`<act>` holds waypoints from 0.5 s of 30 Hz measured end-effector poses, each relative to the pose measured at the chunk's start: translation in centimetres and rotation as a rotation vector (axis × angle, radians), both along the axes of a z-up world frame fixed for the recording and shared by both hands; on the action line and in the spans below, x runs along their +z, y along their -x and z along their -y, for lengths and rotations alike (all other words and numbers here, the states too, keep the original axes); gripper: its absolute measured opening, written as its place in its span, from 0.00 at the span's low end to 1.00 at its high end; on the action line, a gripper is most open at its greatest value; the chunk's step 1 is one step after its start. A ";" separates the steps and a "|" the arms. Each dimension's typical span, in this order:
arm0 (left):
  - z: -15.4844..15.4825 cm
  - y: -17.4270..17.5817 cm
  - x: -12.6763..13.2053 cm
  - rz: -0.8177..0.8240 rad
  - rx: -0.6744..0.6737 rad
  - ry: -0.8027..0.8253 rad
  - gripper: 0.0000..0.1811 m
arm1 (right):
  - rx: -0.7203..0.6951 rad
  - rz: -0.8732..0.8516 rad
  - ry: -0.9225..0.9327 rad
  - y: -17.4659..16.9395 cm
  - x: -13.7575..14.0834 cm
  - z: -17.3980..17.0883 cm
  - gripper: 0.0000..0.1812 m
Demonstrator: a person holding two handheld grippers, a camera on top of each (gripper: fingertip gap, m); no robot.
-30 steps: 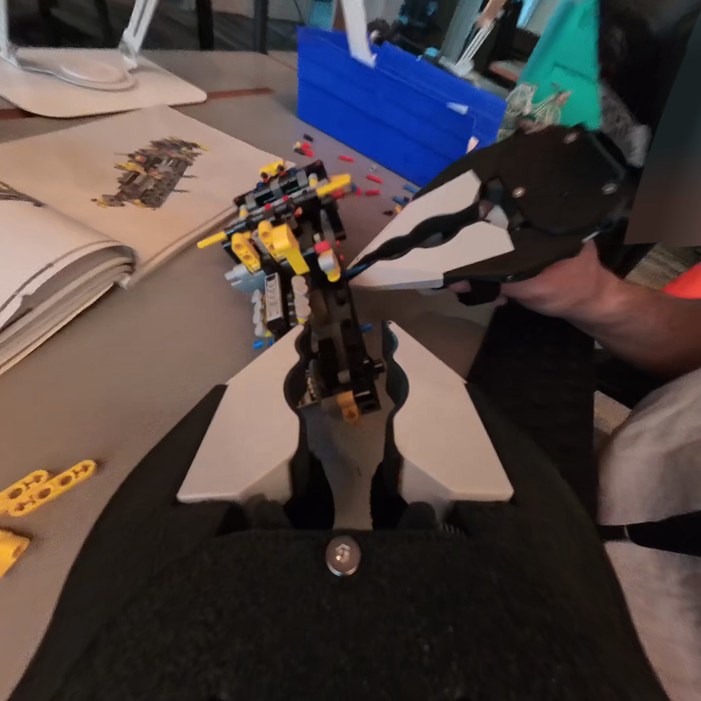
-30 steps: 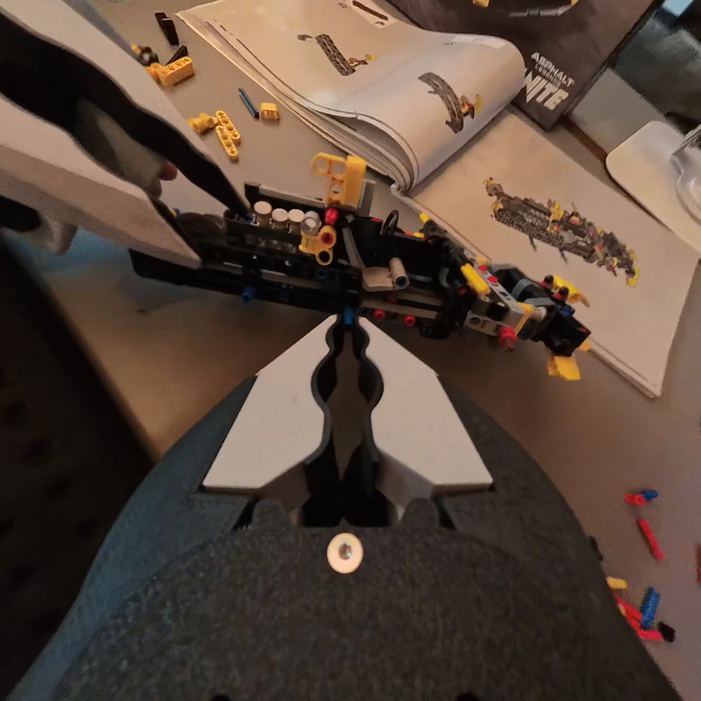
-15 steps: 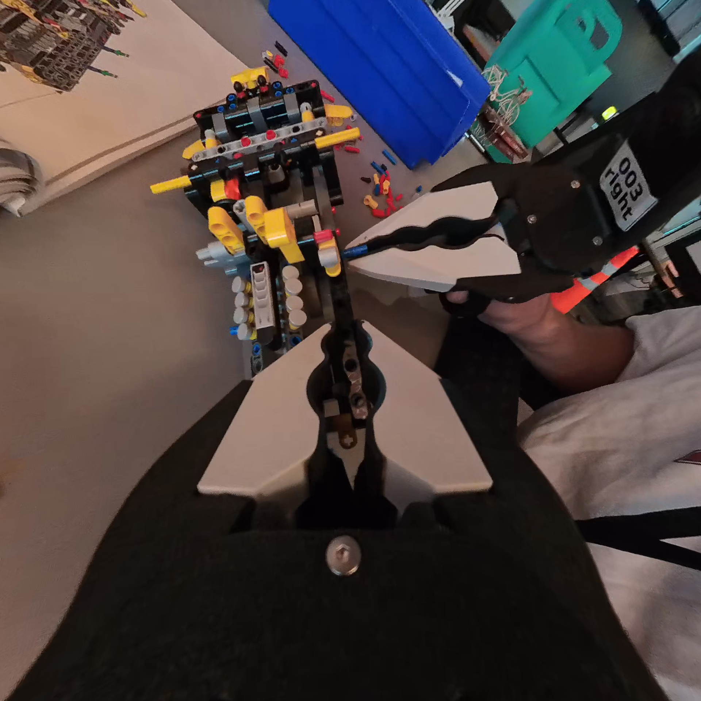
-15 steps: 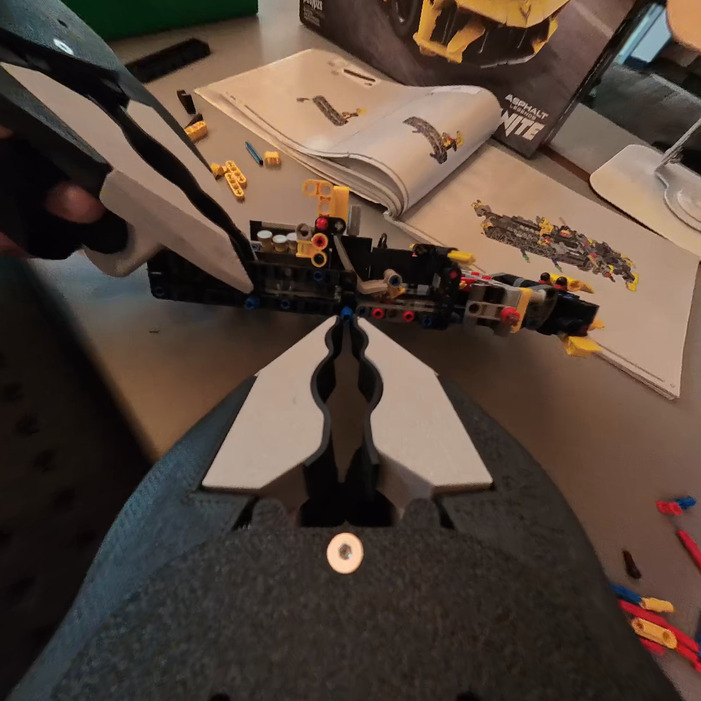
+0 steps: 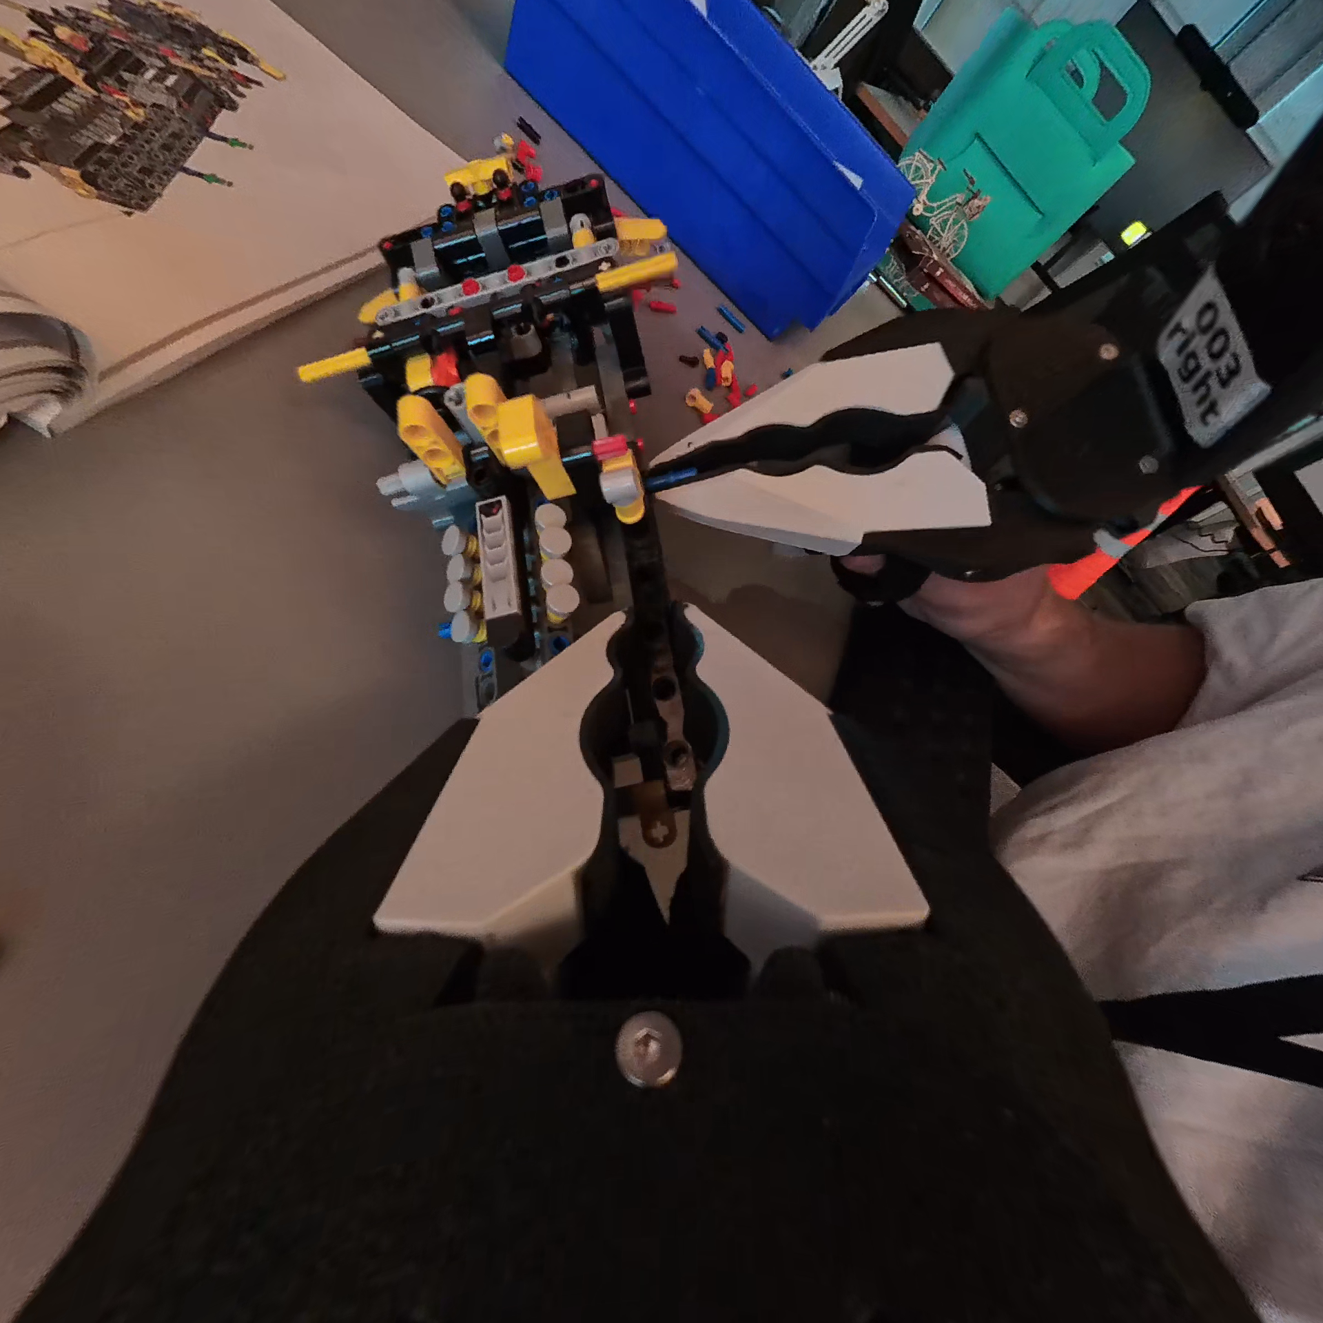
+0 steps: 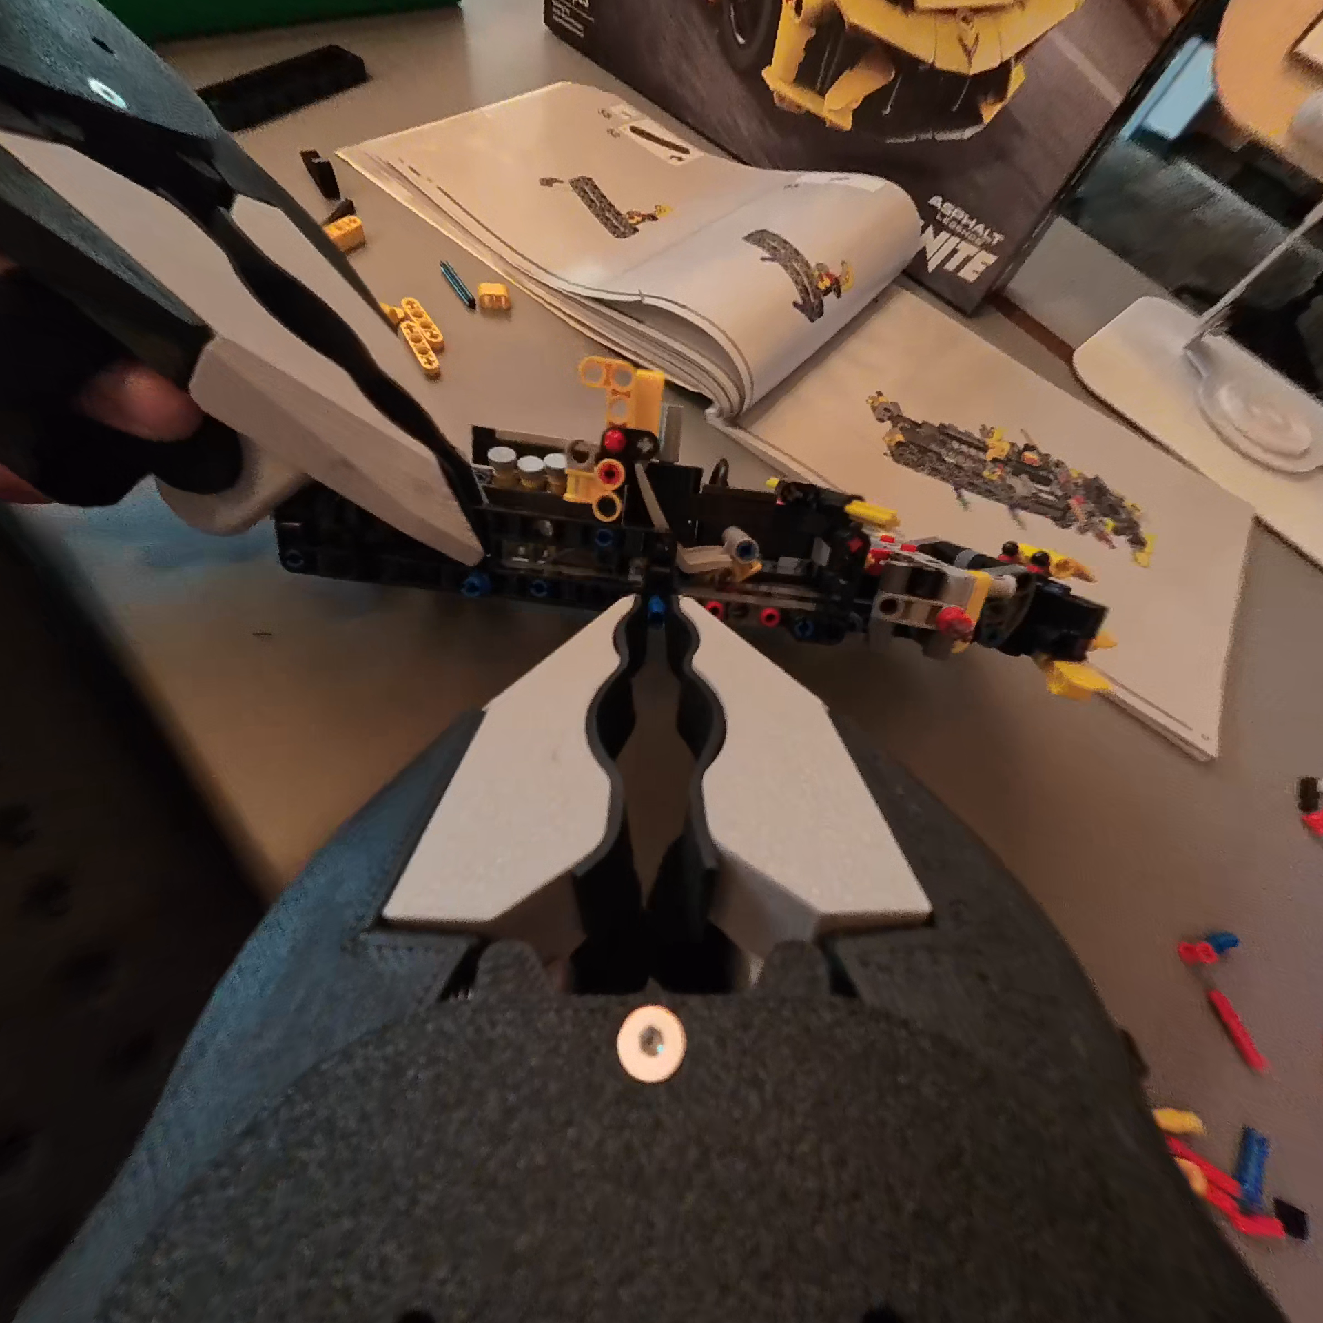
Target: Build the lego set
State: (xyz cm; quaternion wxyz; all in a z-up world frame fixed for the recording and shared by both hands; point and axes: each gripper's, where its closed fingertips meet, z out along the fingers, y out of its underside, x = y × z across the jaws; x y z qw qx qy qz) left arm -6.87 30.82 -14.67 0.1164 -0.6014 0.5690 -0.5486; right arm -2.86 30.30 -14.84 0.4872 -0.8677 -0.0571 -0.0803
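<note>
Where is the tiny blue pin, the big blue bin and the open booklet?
tiny blue pin [image 6: 655, 610], right wrist view, its shaft.
big blue bin [image 5: 687, 136], left wrist view, its side wall.
open booklet [image 6: 687, 236], right wrist view, its upper page.

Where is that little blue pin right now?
In the right wrist view, the blue pin sits pinched at the right gripper tips, pressed against the model's near side.

Long black-and-yellow lego chassis [image 6: 716, 544], level above table, blue pin [image 6: 655, 608] at side.

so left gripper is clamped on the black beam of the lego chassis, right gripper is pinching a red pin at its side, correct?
Not quite: the pin in the right gripper is blue, not red, as the left wrist view shows. The rest holds: the left gripper is clamped on the black beam of the lego chassis.
</note>
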 end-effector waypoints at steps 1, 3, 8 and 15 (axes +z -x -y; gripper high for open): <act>0.1 -0.1 0.1 0.004 0.001 0.005 0.05 | -0.006 0.029 -0.006 0.0 0.2 0.1 0.03; 0.4 -0.1 0.3 0.004 0.000 0.045 0.05 | -0.018 0.061 -0.026 -0.1 0.7 0.5 0.02; 0.9 -0.2 0.3 0.002 0.004 0.034 0.05 | -0.028 0.138 -0.019 -0.1 0.7 1.2 0.02; 0.3 -0.5 0.3 -0.002 0.025 0.059 0.05 | -0.023 0.098 -0.081 0.1 1.8 1.7 0.03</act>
